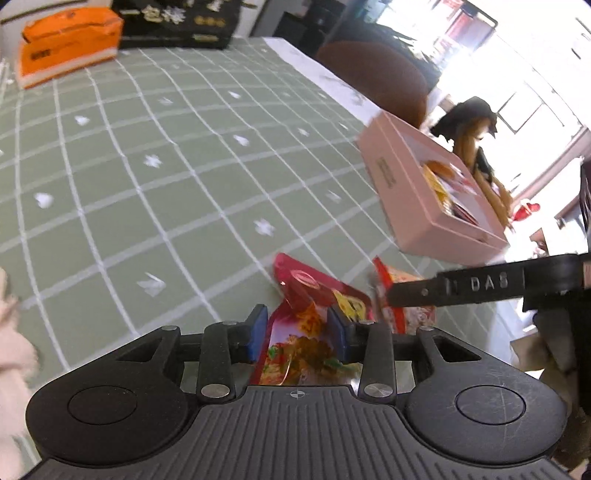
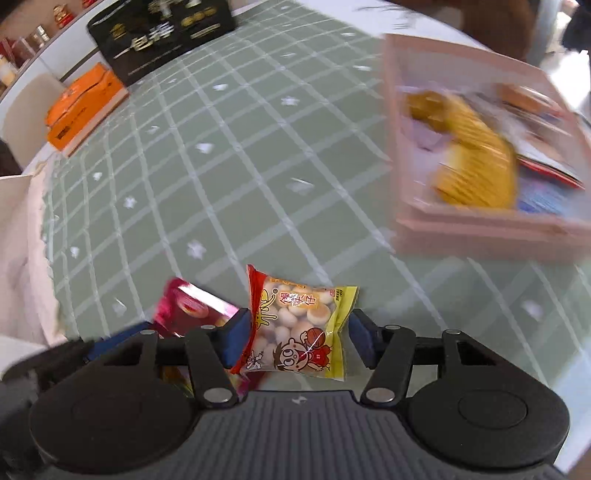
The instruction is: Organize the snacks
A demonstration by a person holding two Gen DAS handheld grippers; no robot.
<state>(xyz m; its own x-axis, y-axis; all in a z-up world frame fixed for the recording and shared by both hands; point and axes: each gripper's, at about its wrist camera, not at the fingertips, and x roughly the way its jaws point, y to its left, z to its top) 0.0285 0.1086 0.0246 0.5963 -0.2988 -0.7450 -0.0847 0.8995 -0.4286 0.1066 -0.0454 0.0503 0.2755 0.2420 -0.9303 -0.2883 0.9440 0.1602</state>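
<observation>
A red snack packet lies on the green checked tablecloth, creased between the blue pads of my left gripper, which is shut on it. Just right of it, a black finger of my right gripper reaches over a biscuit packet. In the right wrist view my right gripper is shut on that red and yellow biscuit packet, one pad at each side edge. The red packet shows blurred at its left. A pink box holding several snacks stands to the right.
The pink box stands near the table's right edge. An orange box and a black box stand at the far end. A brown chair back rises beyond the right edge. White cloth lies at the left.
</observation>
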